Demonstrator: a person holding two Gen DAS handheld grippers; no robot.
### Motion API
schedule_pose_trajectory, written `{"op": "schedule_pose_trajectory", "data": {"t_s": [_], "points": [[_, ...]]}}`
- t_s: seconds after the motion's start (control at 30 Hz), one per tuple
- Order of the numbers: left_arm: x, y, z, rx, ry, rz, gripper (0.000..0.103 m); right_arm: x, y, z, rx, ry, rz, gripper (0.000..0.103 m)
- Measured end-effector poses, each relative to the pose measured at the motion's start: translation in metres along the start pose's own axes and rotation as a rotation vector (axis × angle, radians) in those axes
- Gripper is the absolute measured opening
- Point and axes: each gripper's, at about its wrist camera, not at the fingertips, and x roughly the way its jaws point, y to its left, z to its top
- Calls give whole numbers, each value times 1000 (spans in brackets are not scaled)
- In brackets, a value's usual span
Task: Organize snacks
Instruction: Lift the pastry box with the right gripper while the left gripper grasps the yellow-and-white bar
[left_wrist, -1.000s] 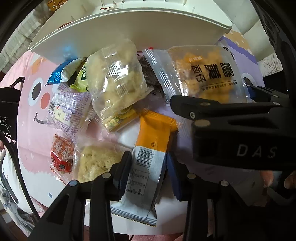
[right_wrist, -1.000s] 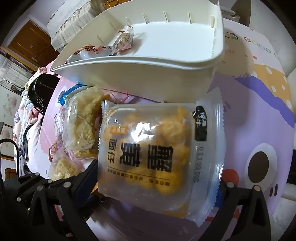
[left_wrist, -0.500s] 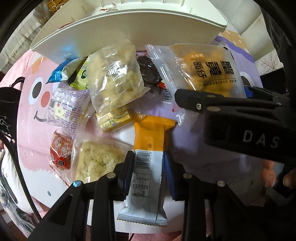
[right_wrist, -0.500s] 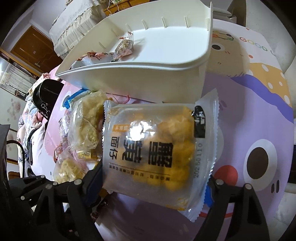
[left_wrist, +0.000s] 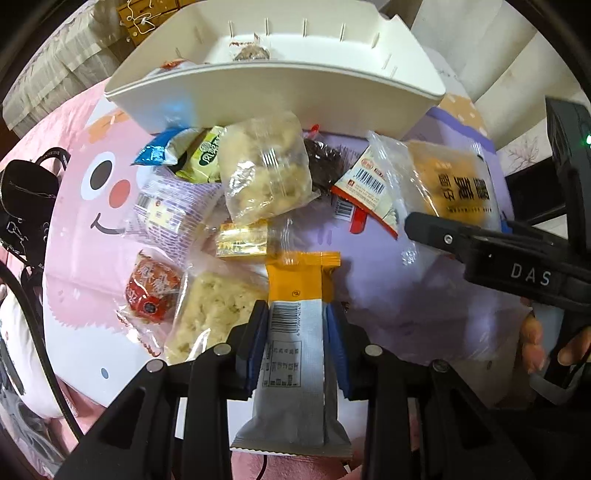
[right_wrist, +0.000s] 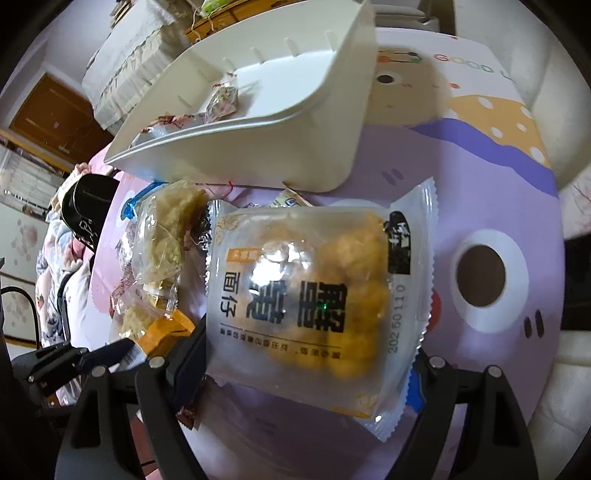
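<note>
1. Table mat (right_wrist: 480, 177), cartoon faces in pink and purple; it lies under everything listed here, and the white bin stands at its far side.
2. White bin (left_wrist: 280, 96), the landmark for this list: low-fronted plastic, with two small wrapped snacks already inside against its back wall.
3. Yellow puff packet (right_wrist: 314, 295), clear wrapper with large black characters. It sits just in front of the bin's right end, clamped by both side edges in my right gripper (right_wrist: 306, 373), whose jaws stand wide across its full width.
4. Clear bag of pale crumbly cake (left_wrist: 266, 170), touching the bin's front wall near its middle, lying on top of the loose pile.
5. Orange-and-grey bar (left_wrist: 299, 332), well in front of the bin, orange end pointing toward it. My left gripper (left_wrist: 297, 332) is pinched tight on its grey middle, blue pads on either side.
6. Second pale cake in clear wrap (left_wrist: 214, 310), in front of the bin, just left of the bar.
7. Purple-striped packet (left_wrist: 173, 214), in front of the bin's left part.
8. Red-edged packet with barcode (left_wrist: 369, 184), near the bin's right front, partly under the puff packet.
9. Red round snack (left_wrist: 151, 291), furthest left of the bin's front pile.
10. Gold foil piece (left_wrist: 242, 242), mid-pile, below the cake bag.
11. Blue (left_wrist: 159, 151) and green (left_wrist: 207, 155) small packets, tucked against the bin's left front.
</note>
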Motion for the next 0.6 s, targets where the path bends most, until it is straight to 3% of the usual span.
{"op": "schedule_pose_trajectory", "data": {"t_s": [0.6], "points": [[-90, 18, -7, 18, -126, -87, 30, -48, -4, -26, 70, -98, -6, 85]]}}
